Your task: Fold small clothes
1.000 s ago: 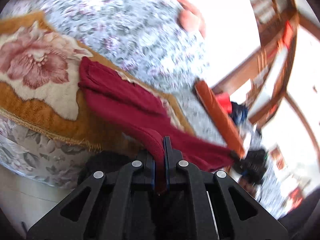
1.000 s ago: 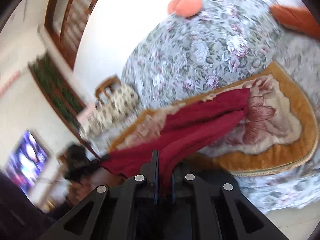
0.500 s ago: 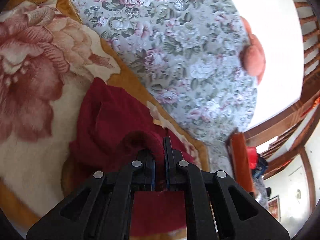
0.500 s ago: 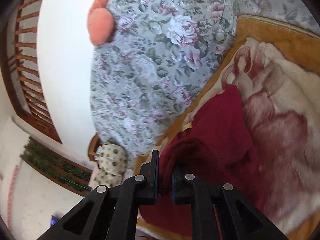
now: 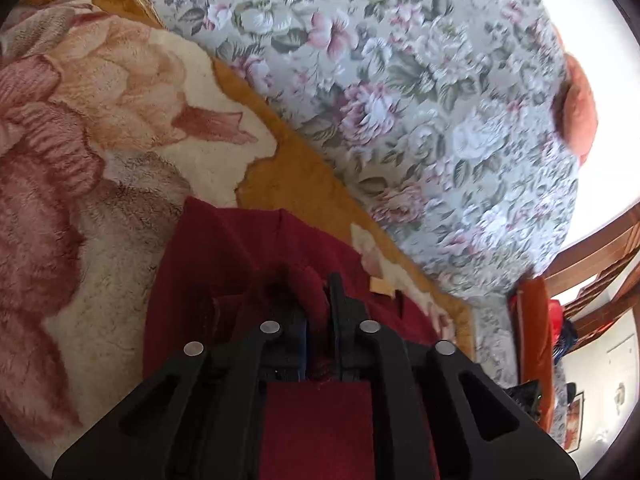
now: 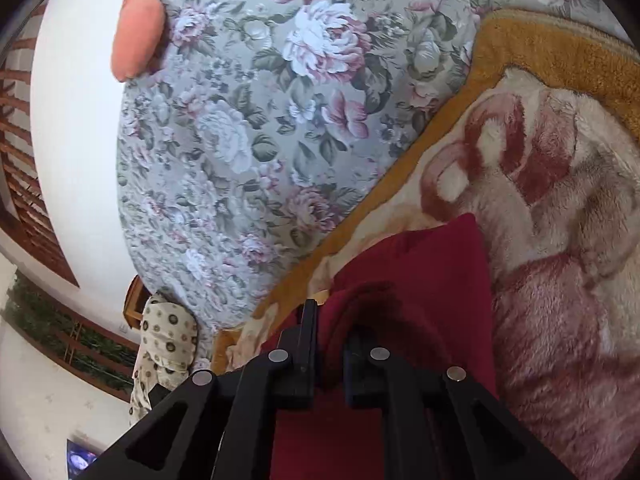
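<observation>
A dark red garment [image 5: 240, 248] lies folded over on a plush floral blanket [image 5: 100, 120] on a sofa seat. My left gripper [image 5: 316, 292] is shut on a bunched edge of the red garment, low over the lower layer. In the right wrist view the same garment [image 6: 420, 264] lies below my right gripper [image 6: 328, 320], which is shut on another bunched edge of it. The lower part of the cloth is hidden under both gripper bodies.
The sofa's grey floral backrest [image 5: 400, 100] rises just behind the blanket; it also shows in the right wrist view [image 6: 260, 120]. An orange cushion [image 6: 138, 36] sits on top of it. The blanket's orange border [image 6: 540, 44] runs along the backrest. A spotted cushion [image 6: 168, 336] lies at far left.
Both grippers carried the held edges of the red garment forward and down, from the sofa front toward the backrest, laying the cloth over itself. Both stayed shut on it.
</observation>
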`<control>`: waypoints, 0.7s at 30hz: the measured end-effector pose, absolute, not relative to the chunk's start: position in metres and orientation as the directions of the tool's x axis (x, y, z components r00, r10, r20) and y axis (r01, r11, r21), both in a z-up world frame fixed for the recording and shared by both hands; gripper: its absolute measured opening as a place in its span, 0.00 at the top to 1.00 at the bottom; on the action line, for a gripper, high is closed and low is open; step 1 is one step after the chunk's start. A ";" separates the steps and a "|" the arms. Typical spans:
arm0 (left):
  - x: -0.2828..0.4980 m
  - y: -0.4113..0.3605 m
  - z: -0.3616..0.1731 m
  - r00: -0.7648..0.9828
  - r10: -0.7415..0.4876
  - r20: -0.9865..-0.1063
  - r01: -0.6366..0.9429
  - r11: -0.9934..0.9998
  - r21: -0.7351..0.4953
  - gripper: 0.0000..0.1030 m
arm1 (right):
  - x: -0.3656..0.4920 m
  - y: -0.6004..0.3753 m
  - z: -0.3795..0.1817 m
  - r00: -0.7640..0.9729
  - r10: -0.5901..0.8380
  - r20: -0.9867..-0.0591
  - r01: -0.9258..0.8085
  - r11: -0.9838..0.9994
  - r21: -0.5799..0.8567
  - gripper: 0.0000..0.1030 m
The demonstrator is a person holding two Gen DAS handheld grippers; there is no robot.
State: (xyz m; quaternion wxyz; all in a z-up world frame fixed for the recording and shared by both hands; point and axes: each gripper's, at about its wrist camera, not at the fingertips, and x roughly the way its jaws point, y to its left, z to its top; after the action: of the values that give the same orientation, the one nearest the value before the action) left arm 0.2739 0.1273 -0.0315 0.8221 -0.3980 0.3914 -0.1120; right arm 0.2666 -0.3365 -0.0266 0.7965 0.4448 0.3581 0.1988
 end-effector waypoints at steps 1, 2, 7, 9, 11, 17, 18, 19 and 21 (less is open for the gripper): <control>0.280 0.126 -0.035 0.641 -0.515 -0.569 -0.131 0.657 -0.743 0.84 | 0.272 -0.337 -0.033 0.652 0.641 -0.404 0.021 0.518 0.855 0.89; 0.283 0.126 -0.035 0.624 -0.530 -0.575 -0.129 0.655 -0.744 0.77 | 0.276 -0.337 -0.037 0.645 0.643 -0.413 0.045 0.508 0.860 0.85; 0.282 0.138 0.000 0.641 -0.541 -0.545 -0.066 0.669 -0.741 0.37 | 0.275 -0.350 -0.029 0.669 0.666 -0.330 0.027 0.421 0.906 0.71; 0.275 0.151 0.021 0.698 -0.501 -0.512 -0.047 0.681 -0.730 0.30 | 0.270 -0.354 -0.015 0.678 0.670 -0.303 -0.017 0.427 0.904 0.70; 0.266 0.160 0.037 0.743 -0.485 -0.461 -0.023 0.669 -0.742 0.27 | 0.264 -0.360 0.002 0.689 0.654 -0.313 -0.052 0.475 0.879 0.68; 0.257 0.085 0.043 0.723 -0.407 -0.558 0.093 0.858 -0.506 0.27 | 0.263 -0.320 0.041 0.652 0.447 -0.612 -0.146 0.866 0.477 0.68; 0.261 0.071 0.041 0.716 -0.382 -0.584 0.096 0.883 -0.460 0.27 | 0.264 -0.294 0.042 0.631 0.392 -0.670 -0.213 0.918 0.336 0.68; 0.265 0.053 0.036 0.712 -0.342 -0.613 0.101 0.914 -0.392 0.27 | 0.264 -0.278 0.041 0.623 0.367 -0.691 -0.256 0.930 0.263 0.68; 0.276 0.027 0.026 0.737 -0.226 -0.637 0.093 0.967 -0.236 0.27 | 0.265 -0.242 0.035 0.624 0.296 -0.723 -0.341 0.936 0.088 0.68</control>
State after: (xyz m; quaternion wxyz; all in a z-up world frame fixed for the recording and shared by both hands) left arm 0.2763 0.0268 0.0265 0.9270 -0.0947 0.3526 -0.0861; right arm 0.2653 -0.2419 0.0353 0.9007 -0.0288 0.3959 0.1767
